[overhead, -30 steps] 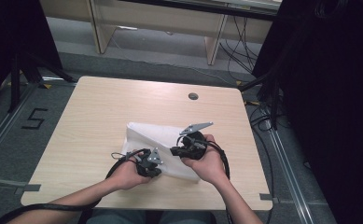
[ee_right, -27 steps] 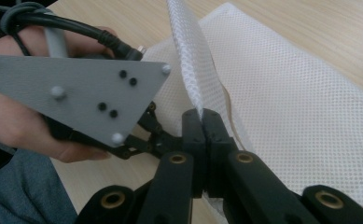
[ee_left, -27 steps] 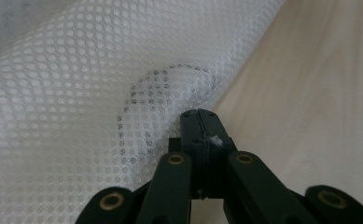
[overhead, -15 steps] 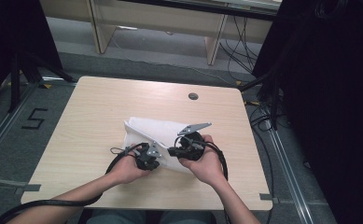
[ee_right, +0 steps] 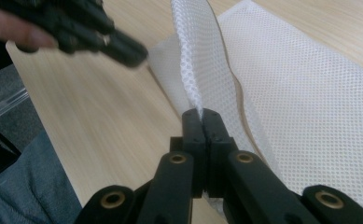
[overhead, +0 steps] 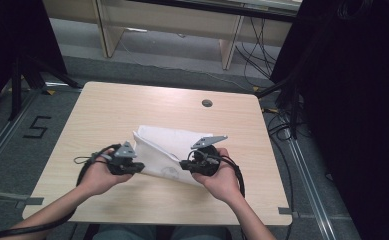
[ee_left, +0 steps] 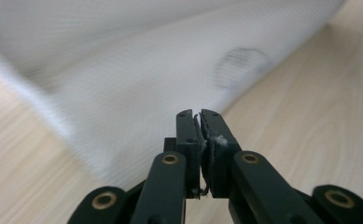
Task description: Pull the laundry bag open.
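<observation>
A white mesh cloth [overhead: 169,142] lies folded in the middle of the wooden table [overhead: 107,110]. My right gripper [overhead: 183,164] is shut on its near edge; in the right gripper view the mesh [ee_right: 310,107] rises as a pinched ridge from the closed tips [ee_right: 201,112]. My left gripper [overhead: 141,167] sits just left of the cloth's near left edge. Its jaws [ee_left: 198,114] have just been opening to a narrow crack, with nothing between them. The mesh [ee_left: 123,70], with a dark round print [ee_left: 240,65], lies just beyond the tips. The left gripper [ee_right: 137,56] also shows blurred in the right gripper view.
A round cable hole [overhead: 207,103] sits in the table near the far edge. On the floor at the left is a taped "5" [overhead: 37,127]. Cables [overhead: 282,125] run along the floor at the right beside dark curtains.
My left gripper has let go of the cloth and drawn away to the left. The cloth's near left edge has dropped flatter. The right gripper has stayed put, still pinching the mesh.
</observation>
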